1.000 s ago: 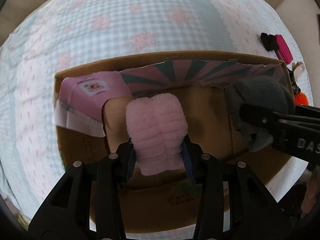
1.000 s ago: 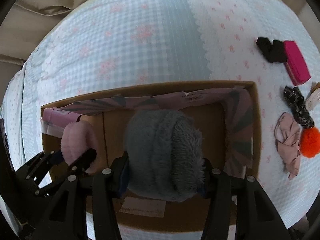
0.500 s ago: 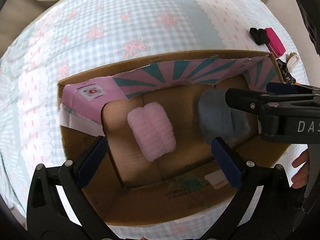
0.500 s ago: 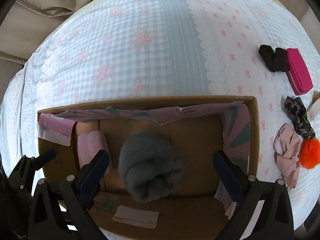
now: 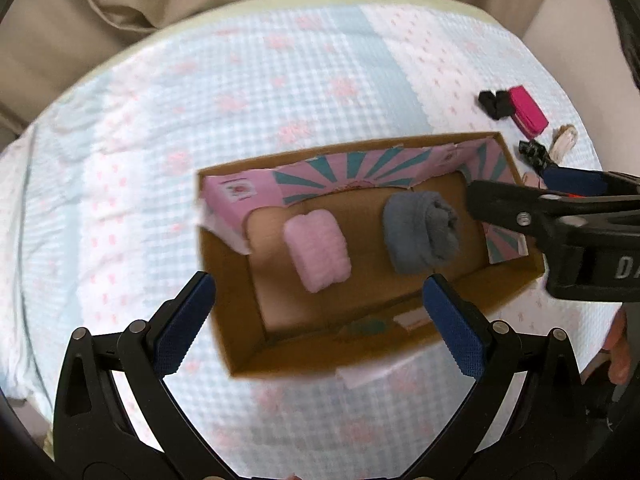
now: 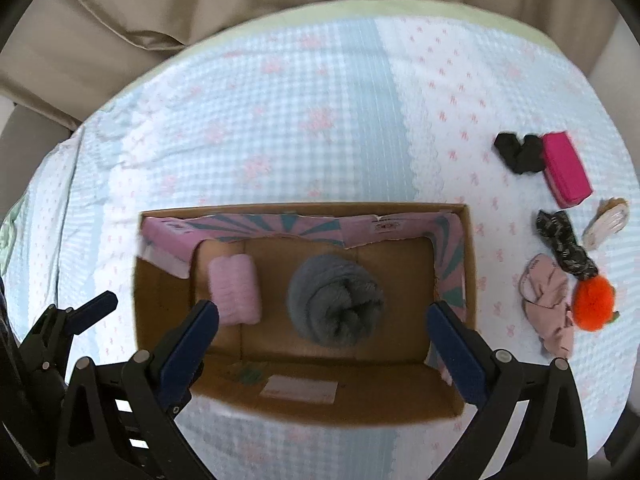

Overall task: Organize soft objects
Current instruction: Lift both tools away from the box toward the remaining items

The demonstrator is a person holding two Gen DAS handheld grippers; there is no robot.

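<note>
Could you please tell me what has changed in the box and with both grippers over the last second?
Both let go: the left gripper released the pink roll, the right gripper the grey roll. Jaws now wide, both lifted. Cardboard box and the items beside it stayed.

The cardboard box is brown, with a pink-and-teal striped lining. The 2 rolls are pink and grey.

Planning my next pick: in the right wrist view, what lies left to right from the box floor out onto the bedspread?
Pink roll → grey roll → pink cloth → orange pompom
</note>
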